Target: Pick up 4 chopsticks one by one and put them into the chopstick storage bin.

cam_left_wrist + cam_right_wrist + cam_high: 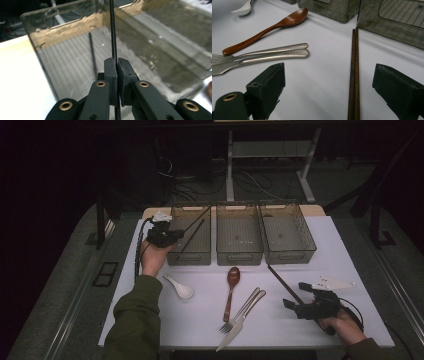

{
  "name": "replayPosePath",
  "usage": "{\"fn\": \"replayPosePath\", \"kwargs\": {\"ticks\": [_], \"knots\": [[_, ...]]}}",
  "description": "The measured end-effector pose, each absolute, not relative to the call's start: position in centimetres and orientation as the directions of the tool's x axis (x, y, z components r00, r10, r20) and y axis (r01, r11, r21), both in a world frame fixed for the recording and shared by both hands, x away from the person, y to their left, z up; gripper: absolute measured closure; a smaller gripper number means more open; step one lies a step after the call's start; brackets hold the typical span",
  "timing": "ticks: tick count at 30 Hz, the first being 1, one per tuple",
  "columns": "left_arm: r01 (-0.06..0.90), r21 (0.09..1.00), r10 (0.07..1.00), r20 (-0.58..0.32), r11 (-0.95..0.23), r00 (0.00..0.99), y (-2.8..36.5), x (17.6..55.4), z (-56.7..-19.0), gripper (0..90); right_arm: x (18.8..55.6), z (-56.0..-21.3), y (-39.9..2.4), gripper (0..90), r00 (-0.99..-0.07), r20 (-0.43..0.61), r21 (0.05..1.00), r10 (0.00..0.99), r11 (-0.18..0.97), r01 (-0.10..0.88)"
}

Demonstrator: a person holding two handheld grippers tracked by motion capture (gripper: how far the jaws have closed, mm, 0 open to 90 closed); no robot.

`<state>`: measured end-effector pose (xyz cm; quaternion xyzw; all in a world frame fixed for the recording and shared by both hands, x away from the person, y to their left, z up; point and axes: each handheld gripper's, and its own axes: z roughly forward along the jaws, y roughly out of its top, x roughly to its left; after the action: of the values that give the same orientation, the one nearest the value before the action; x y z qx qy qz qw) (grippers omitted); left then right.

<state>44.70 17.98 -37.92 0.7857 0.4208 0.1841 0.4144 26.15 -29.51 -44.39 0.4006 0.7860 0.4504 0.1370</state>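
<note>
My left gripper [176, 236] hovers at the near left corner of the left clear bin [175, 257], shut on a thin black chopstick [199, 218] that slants up over the bin. In the left gripper view the pads [110, 72] pinch this chopstick [113, 35], and a second black chopstick [92, 53] lies on the bin floor. My right gripper [296, 295] rests at the table's near right, open. A pair of brown chopsticks [354, 75] lies on the table between its wide-apart jaws, untouched.
Three clear bins stand in a row at the back; the middle bin [239, 257] and right bin [290, 255] hold nothing. A white spoon [181, 289], a wooden spoon [231, 292], and a fork and knife [244, 312] lie on the white table [200, 320].
</note>
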Motion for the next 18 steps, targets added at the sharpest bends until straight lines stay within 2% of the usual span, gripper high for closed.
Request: {"fn": "replayPosePath", "kwargs": {"ticks": [18], "knots": [[0.595,0.741,0.854,-0.057,-0.311,0.517,17.9,45.8,-39.1,84.6,26.2,-44.4,-29.6,10.7,-0.642,0.146,0.819,0.753,0.272,0.506]]}}
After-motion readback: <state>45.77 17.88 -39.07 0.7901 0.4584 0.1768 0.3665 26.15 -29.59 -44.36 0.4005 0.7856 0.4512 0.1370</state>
